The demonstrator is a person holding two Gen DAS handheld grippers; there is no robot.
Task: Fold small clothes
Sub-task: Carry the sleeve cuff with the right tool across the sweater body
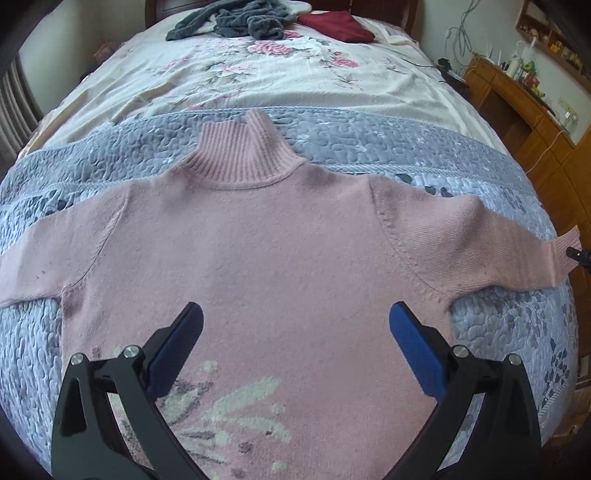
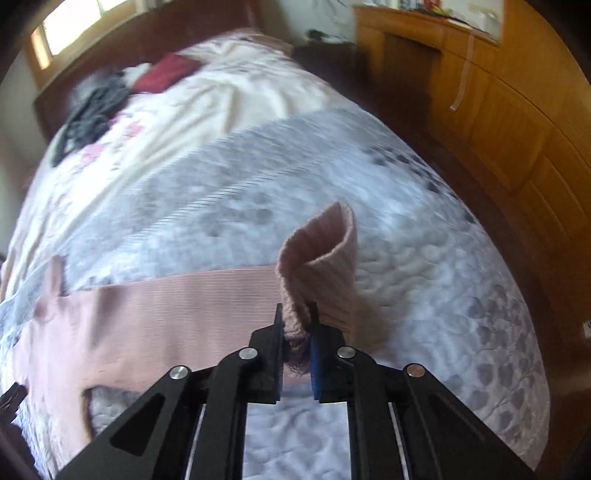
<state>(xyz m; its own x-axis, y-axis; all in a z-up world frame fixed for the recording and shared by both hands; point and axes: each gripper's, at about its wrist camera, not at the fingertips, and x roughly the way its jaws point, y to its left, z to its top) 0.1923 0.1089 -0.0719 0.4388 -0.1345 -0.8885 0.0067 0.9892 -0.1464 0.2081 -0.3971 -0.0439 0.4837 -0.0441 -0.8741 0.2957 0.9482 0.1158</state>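
Note:
A pink turtleneck sweater lies flat on the bed with both sleeves spread sideways and a pale flower pattern near its hem. My left gripper hovers open over the lower chest, its blue pads wide apart and holding nothing. In the right wrist view the right sleeve stretches left across the quilt. My right gripper is shut on the ribbed sleeve cuff, which stands up folded above the fingers. The tip of the right gripper shows at the sleeve end in the left wrist view.
The sweater rests on a blue-grey quilted cover over a floral bedspread. A grey garment and a dark red one lie near the headboard. A wooden cabinet stands along the bed's right side.

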